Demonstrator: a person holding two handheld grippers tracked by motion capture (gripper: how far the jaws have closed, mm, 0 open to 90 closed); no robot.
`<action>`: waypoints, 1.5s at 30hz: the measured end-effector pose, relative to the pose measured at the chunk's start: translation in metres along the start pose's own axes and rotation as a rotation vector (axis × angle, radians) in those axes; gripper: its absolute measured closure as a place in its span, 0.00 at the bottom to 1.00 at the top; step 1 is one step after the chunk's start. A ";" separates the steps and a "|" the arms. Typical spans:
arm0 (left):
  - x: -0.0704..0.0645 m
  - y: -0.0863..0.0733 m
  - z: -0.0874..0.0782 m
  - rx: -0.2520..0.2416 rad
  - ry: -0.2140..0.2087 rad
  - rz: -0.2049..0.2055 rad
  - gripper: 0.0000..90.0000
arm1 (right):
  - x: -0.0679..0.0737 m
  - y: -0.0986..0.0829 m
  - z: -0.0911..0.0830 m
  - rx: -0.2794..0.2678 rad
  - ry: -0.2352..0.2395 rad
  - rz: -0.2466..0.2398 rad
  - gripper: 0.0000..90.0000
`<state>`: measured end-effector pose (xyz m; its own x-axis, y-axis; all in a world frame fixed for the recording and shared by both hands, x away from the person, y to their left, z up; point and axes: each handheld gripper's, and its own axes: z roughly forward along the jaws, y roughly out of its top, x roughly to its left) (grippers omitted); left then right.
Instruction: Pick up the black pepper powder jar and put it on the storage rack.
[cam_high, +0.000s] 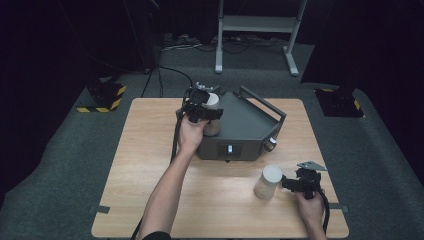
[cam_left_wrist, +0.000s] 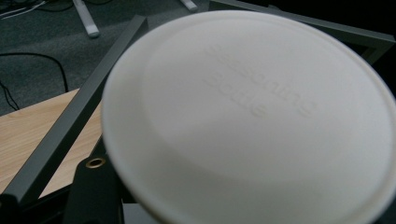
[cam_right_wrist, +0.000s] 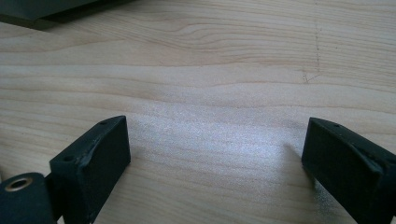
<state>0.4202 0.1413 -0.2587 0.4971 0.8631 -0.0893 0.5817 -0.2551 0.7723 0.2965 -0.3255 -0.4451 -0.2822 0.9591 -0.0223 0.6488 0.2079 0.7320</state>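
2 white bottles (cam_high: 267, 182) show, 1 seemingly in the left hand-held gripper (cam_high: 206, 109).

Embossed, blurred "Seasoning Bottle" on the white bottle lid (cam_left_wrist: 252, 116).

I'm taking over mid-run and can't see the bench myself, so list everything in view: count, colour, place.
Seasoning bottles: 2, white lids over pale bodies; one at the grey rack's left end by the left gripper, one standing on the table in front of the rack, just left of the right gripper.
Rack: 1, dark grey, angular with a rail, table centre-back.
Table: 1, light wood.
Frame legs: 1 stand, light grey, on the floor behind the table.
Hazard-striped bases: 2, black and yellow, floor at left and right.
Cables: several, black, on the grey carpet.
Left gripper: black, at the rack bottle.
Right gripper: black, jaws spread over bare wood.
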 end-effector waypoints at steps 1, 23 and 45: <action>0.000 0.000 0.001 0.001 0.004 -0.002 0.39 | 0.000 0.000 0.000 0.000 0.000 0.000 0.08; -0.010 -0.011 0.006 -0.022 0.041 0.043 0.38 | 0.000 0.000 0.000 0.001 0.001 -0.001 0.08; -0.018 -0.034 -0.013 -0.096 0.098 0.066 0.01 | 0.000 0.000 0.000 0.001 0.000 0.002 0.08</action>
<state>0.3832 0.1404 -0.2752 0.4641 0.8855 0.0217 0.4834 -0.2737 0.8315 0.2967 -0.3252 -0.4449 -0.2812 0.9594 -0.0208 0.6501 0.2064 0.7313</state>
